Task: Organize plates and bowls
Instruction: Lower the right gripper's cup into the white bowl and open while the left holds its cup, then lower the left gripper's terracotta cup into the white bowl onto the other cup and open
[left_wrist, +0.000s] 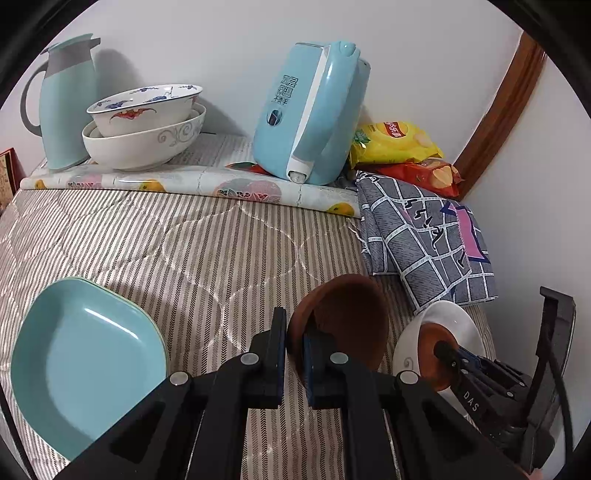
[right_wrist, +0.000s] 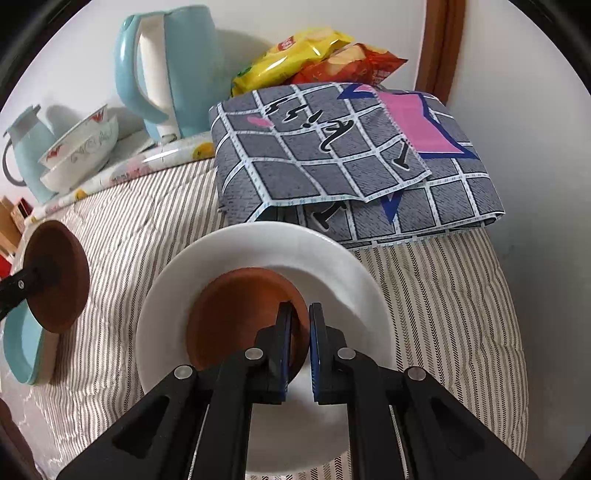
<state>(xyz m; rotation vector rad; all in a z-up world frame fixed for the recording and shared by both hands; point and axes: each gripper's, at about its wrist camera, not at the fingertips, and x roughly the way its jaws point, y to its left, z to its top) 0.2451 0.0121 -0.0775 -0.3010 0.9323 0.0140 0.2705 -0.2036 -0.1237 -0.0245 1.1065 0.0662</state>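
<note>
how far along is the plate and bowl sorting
Done: two white patterned bowls nested by the wall. In hand: right gripper holds a brown saucer over the white plate; left gripper holds another brown dish. Left: that dish and the teal square plates.

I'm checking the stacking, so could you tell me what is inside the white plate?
A small brown dish sits in the white plate, its rim pinched by the right gripper. The plate's centre beneath the dish is covered.
</note>
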